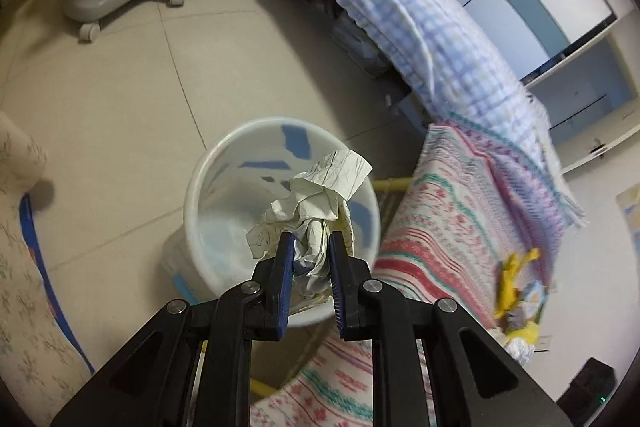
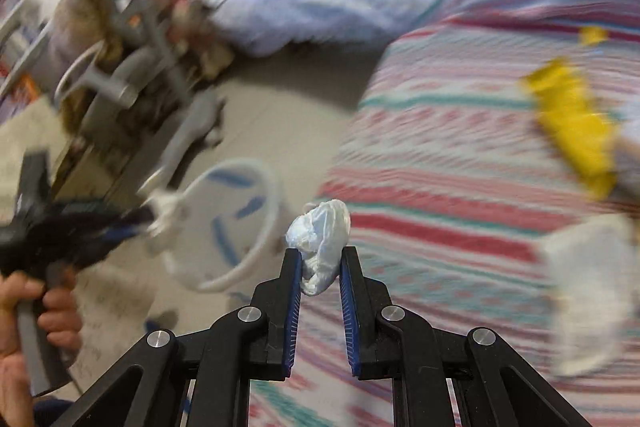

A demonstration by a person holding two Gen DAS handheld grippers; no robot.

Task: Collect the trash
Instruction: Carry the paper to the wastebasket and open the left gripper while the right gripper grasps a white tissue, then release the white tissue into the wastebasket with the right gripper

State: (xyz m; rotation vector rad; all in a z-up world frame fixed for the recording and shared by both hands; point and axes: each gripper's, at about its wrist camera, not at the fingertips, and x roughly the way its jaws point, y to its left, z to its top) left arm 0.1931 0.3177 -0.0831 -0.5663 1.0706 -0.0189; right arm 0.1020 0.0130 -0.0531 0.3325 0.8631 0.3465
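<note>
Left wrist view: the left gripper (image 1: 310, 239) is clamped on crumpled paper (image 1: 320, 195), held over the open mouth of a white bin (image 1: 224, 163) on the tiled floor (image 1: 120, 115). In the blurred right wrist view, the right gripper (image 2: 320, 255) pinches a white plastic wad (image 2: 320, 239) just beside the striped bedspread (image 2: 460, 187), the bin to its left.

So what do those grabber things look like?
Both grippers, left and right, look the same: black plastic arms shaped like scissors, with round silver bolts at the joints. Each finger has a blue ribbed pad on its inner side. The left one has a grey handle.
</note>
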